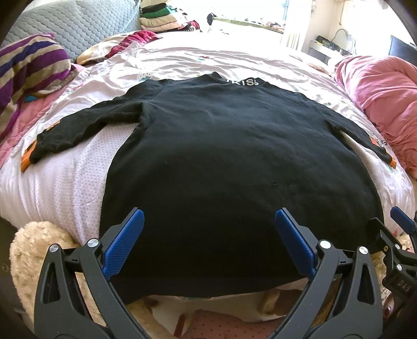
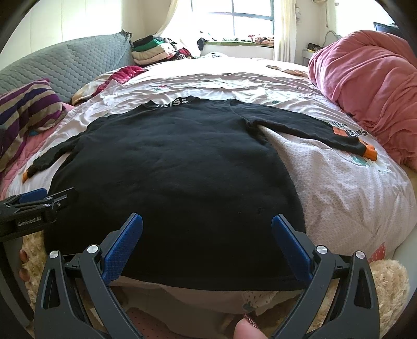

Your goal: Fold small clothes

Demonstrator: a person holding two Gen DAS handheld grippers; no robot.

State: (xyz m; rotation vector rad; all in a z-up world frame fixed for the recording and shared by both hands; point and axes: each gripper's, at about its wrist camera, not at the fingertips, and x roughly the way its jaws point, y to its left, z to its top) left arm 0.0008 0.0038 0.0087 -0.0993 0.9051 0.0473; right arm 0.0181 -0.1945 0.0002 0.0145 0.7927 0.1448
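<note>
Black sweater (image 1: 221,161) lies flat, sleeves spread, on the bed (image 1: 60,187), hem at the near edge. Left gripper (image 1: 207,221) and right gripper (image 2: 207,224) both released, jaws spread wide above the hem, grasping nothing.

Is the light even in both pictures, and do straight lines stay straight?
Left wrist view: the window area is washed out, and the black shirt shows almost no detail. Right wrist view: the window glares; the bed bulges from fisheye distortion.
</note>
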